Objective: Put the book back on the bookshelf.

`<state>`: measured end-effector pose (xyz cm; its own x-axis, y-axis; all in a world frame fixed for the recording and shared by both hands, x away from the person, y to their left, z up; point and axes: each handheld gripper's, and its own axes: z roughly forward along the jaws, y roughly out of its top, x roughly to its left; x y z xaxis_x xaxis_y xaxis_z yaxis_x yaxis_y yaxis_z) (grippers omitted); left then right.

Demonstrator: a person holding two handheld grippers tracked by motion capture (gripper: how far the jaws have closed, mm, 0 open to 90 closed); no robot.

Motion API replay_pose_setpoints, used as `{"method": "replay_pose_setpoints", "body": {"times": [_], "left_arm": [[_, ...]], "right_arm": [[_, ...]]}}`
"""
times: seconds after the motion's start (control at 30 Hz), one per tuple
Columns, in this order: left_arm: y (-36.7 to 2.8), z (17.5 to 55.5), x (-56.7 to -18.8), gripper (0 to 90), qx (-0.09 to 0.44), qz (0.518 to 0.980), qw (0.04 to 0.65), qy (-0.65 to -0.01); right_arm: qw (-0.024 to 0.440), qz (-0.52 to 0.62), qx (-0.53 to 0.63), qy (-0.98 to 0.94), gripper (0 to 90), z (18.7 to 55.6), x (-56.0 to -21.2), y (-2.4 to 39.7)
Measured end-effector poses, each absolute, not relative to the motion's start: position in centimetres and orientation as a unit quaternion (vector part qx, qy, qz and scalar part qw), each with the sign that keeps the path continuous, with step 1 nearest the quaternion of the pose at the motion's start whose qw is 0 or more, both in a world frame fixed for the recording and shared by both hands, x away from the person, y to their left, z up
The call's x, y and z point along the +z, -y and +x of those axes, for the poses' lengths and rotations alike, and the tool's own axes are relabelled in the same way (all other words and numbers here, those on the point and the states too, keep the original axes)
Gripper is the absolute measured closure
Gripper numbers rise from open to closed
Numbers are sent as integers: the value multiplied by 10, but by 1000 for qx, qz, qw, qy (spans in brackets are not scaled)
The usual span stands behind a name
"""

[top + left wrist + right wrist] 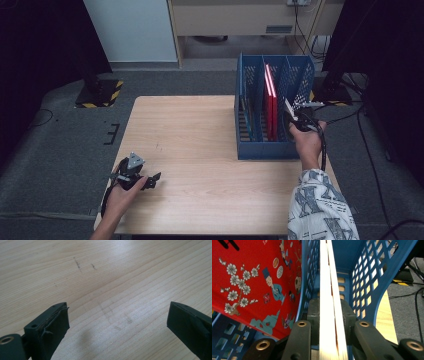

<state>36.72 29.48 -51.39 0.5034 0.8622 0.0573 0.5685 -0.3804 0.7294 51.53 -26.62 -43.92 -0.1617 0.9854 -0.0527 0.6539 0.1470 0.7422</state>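
My right gripper (329, 322) is squeezed shut on a thin book with cream page edges (329, 290). I hold the book on its edge inside the blue plastic file rack with holes in its walls (265, 150), in the slot at the right end. There is only a little room here. The blue slot wall (308, 277) is close on the left of the book, and the blue outer wall with holes (372, 282) is close on the right. The book stands between them, and I cannot tell if it touches the bottom of the rack.

A red book with flowers and little people on its cover (257, 277) stands in the next slot to the left, leaning a bit. From the high view it sits upright in the middle of the rack (270, 100). Thin dark things (246, 117) stand in the far-left slot, too small to name.

My left gripper (117, 322) is open wide with nothing in it. It rests low over the light wooden bench (200, 135), near the left front corner (142, 180), well apart from the rack. The bench around it is bare wood with a few dark scratches (78, 264).

The rack sits at the right side of the bench, close to the right edge. Past that edge is grey carpet floor (65, 150) with black cables (370, 150). Dark stands with yellow and black striped feet (100, 94) are on the floor at the far side.
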Motion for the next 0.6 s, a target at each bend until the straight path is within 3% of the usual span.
{"method": "replay_pose_setpoints", "body": {"times": [0.6], "left_arm": [[-295, 367, -512, 33, 224, 801, 332, -445]], "right_arm": [[287, 573, 296, -708, 701, 508, -438, 259]]}}
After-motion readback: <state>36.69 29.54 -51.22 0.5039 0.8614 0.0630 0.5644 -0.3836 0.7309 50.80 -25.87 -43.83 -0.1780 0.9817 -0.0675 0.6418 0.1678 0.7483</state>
